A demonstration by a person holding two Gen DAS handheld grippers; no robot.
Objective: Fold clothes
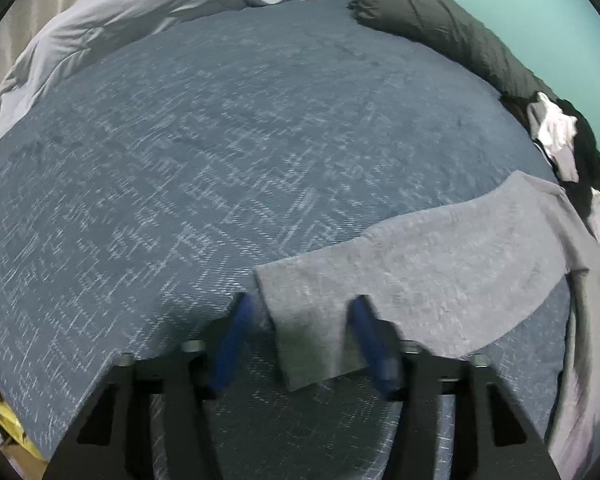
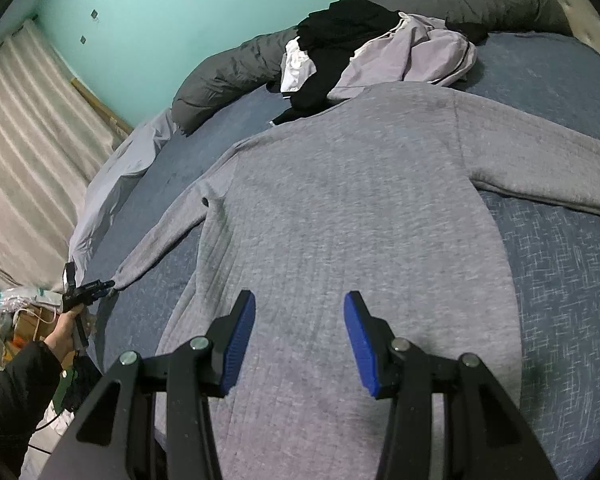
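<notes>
A grey long-sleeved sweater [image 2: 340, 200] lies spread flat on the blue bed cover [image 1: 180, 160], both sleeves stretched out sideways. In the left wrist view its sleeve cuff [image 1: 312, 332] lies between the blue fingers of my left gripper [image 1: 300, 312], which stand apart with a gap on the left side. The right wrist view shows that left gripper [image 2: 104, 285] small at the sleeve's end, held by a hand [image 2: 64, 332]. My right gripper [image 2: 299, 308] hovers open over the sweater's lower body with nothing between its pads.
A pile of black, white and lilac clothes [image 2: 380, 40] sits beyond the sweater's collar. A rolled dark grey duvet [image 2: 228, 68] runs along the teal wall. Pale blue bedding [image 1: 120, 28] lies at the far side. A curtain [image 2: 28, 140] and floor clutter [image 2: 4, 320] lie past the bed's edge.
</notes>
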